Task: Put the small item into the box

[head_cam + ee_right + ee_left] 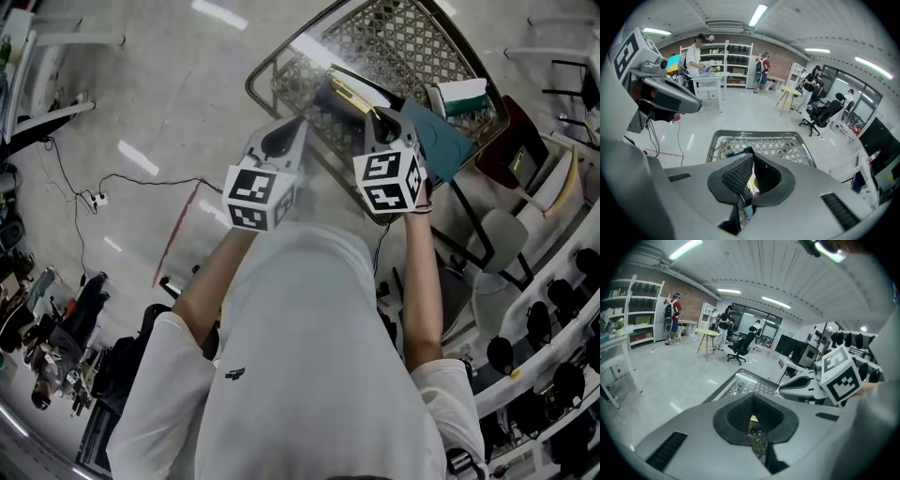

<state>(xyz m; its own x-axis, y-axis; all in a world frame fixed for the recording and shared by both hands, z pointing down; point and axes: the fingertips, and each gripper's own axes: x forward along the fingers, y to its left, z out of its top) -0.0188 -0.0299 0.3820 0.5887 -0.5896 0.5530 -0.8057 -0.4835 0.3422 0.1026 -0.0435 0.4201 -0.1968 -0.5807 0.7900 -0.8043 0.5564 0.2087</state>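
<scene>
Covering the whole room, a pale, glossy concrete floor [159, 103] is reflecting the ceiling light strips [758, 13]; a black cable [131, 176] and a red line [173, 234] are crossing it in the head view. White shelves [736, 56] are lining a brick wall [780, 63], several people [763, 65] are standing near them, and a wooden stool [787, 96] and a black office chair [824, 112] are standing on the open floor. A wire-mesh basket [398, 42] is occupying the upper middle of the head view, directly below the tongs. Inside it a flat teal item [439, 139], a white-and-green box [462, 96] and a dark item with a yellow edge [349, 97] are lying on the mesh; which of these is the task's small item cannot be told. The person, wearing a white shirt [300, 356], is holding both tongs side by side above the near rim of the basket, the marker cubes [258, 197] facing the head camera. The left gripper [752, 401] is showing its jaws closed, pad tips meeting, with nothing clamped between them; only mesh and a sliver of yellow are showing through the hollow behind the tips. The right gripper [753, 159] is likewise closed and gripping nothing, its tips pointing down toward the dark item with a yellow edge, which is showing through the narrow slit behind them
</scene>
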